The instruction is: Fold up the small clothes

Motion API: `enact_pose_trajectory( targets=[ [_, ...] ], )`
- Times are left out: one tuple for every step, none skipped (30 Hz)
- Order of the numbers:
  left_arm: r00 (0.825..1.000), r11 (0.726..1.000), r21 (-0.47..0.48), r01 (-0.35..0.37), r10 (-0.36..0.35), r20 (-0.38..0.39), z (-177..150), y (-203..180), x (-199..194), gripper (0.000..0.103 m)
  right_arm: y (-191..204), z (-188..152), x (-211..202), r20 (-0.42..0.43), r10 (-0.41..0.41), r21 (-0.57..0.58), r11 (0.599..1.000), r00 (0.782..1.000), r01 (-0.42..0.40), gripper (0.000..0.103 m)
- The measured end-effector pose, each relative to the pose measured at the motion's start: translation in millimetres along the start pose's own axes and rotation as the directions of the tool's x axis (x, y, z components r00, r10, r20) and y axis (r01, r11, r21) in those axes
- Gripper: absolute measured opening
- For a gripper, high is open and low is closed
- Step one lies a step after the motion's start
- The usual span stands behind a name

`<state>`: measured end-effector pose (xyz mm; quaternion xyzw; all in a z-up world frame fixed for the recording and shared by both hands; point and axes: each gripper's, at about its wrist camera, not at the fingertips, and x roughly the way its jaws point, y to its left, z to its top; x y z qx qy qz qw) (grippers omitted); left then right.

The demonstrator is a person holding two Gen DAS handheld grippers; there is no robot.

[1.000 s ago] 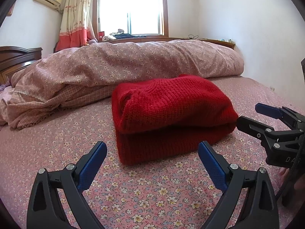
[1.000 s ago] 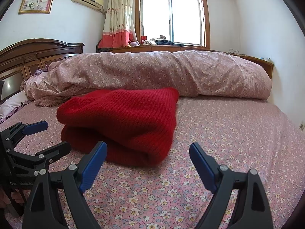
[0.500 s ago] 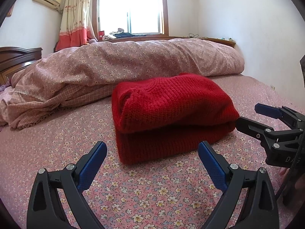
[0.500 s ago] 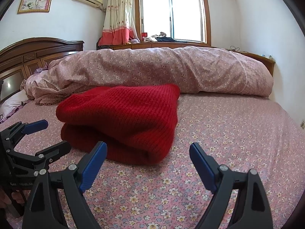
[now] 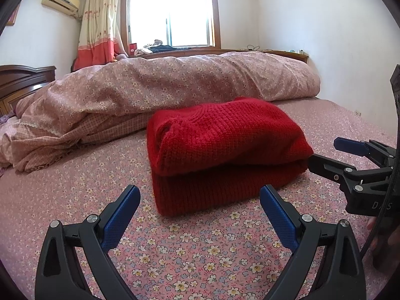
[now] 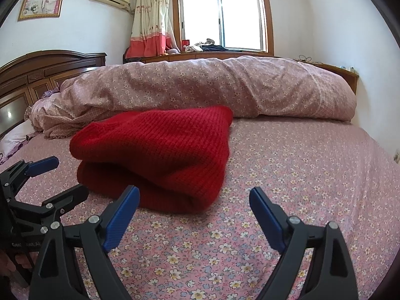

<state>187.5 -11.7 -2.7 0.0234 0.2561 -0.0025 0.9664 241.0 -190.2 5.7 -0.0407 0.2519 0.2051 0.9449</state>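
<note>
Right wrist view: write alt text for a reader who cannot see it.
A folded red knit sweater lies on a pink floral bedsheet, ahead and left of the open, empty right gripper. The left gripper, also open, sits at the left edge, and a rolled floral duvet lies behind.

A red knitted sweater (image 5: 225,150) lies folded into a thick, roughly rectangular bundle of what looks like 2 stacked layers, flat on the flowered bedsheet, its far edge near or perhaps touching the rolled quilt.
</note>
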Motion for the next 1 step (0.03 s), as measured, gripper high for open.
enact_pose_trajectory(
  targets=[
    [1.0, 1.0, 0.001, 0.0, 0.0, -0.001, 0.4, -0.4, 0.3, 0.093, -0.1, 0.1, 0.1, -0.001, 0.0, 0.0, 1.0, 1.0, 0.0, 0.092]
  ],
)
